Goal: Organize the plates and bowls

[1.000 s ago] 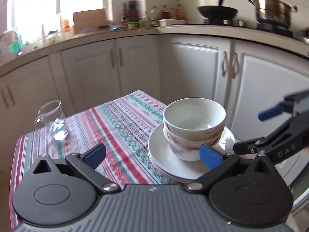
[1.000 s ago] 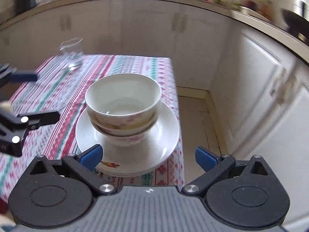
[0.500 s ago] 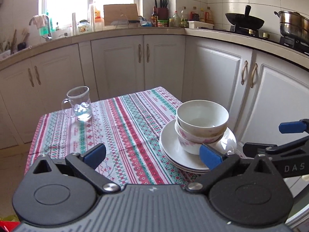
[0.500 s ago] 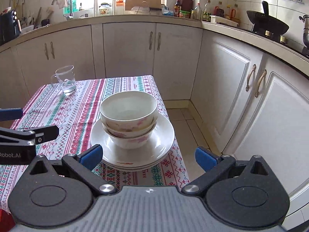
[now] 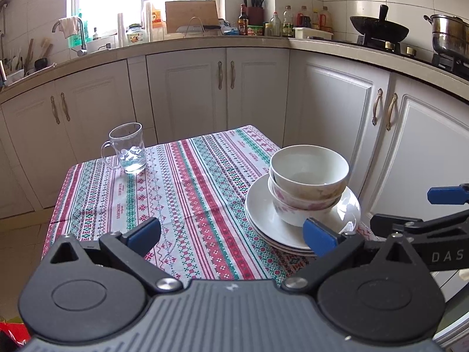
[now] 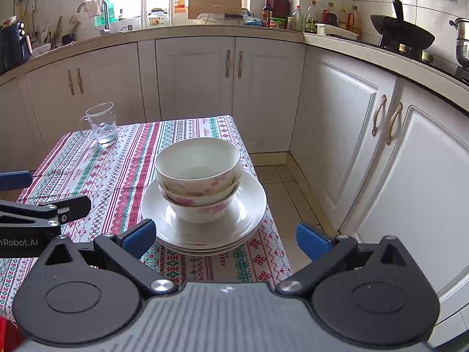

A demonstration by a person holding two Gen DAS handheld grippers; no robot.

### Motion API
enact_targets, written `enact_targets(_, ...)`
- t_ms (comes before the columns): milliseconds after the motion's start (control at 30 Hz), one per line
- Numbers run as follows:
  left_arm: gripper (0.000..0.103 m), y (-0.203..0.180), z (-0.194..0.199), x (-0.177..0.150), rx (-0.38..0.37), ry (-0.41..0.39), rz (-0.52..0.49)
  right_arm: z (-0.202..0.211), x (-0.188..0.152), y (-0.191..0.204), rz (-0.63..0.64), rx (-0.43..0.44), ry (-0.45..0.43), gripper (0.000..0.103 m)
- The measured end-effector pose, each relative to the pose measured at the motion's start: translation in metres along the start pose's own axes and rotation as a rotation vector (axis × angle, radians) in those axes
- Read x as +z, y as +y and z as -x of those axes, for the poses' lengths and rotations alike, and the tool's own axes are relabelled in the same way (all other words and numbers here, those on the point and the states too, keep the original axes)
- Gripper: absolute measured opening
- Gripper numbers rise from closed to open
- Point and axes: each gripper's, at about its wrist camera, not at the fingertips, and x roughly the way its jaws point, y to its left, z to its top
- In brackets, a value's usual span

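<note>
Nested white bowls with pink flowers (image 5: 307,179) (image 6: 199,173) stand on a stack of white plates (image 5: 263,223) (image 6: 252,205) at the table's right front corner. My left gripper (image 5: 231,233) is open and empty, held back from the table, left of the stack. My right gripper (image 6: 225,236) is open and empty, just in front of the plates, above the table edge. Each gripper shows at the side of the other's view: the right one (image 5: 425,214), the left one (image 6: 44,196).
A glass mug (image 5: 126,148) (image 6: 99,123) stands at the table's far left on the striped tablecloth (image 5: 181,187). White kitchen cabinets (image 6: 351,123) ring the table behind and to the right. A wok (image 5: 378,29) and pot sit on the stove.
Both grippers have pulled back and risen from the stack, so the bowls and plates look smaller and farther. Both stay open. The dishes have not moved.
</note>
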Motion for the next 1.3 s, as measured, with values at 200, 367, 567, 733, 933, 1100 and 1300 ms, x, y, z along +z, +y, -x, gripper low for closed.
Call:
enact_targets(200,0.102,0.0008,0.003,0.0001,0.013,0.002,0.008,0.0015,-0.0003,0.0013,0.0,0.001,-0.006,0.103)
enact_targets(367,0.102,0.0011,0.0044,0.0012,0.022,0.002,0.012,0.0034,-0.0002,0.0013,-0.002,0.004,-0.012,0.103)
enact_targets(567,0.102,0.001,0.0058,0.0009,0.025,0.004,0.017,0.005,0.0001,0.0012,0.002,0.0,-0.016,0.103)
enact_targets(733,0.102,0.0027,0.0069,0.0005,0.023,0.003,0.024,0.0064,0.0012,0.0021,0.004,0.0,-0.02,0.103)
enact_targets(933,0.102,0.0034,0.0074,-0.0001,0.024,0.004,0.029,0.007,0.001,0.0035,0.009,-0.001,-0.021,0.103)
enact_targets(1100,0.102,0.0032,0.0083,-0.0002,0.024,0.003,0.031,0.0081,0.0011,0.0044,0.011,-0.004,-0.024,0.103)
enact_targets(1300,0.102,0.0036,0.0087,0.0,0.024,0.005,0.033,0.0094,0.0013,0.0053,0.014,-0.007,-0.028,0.103)
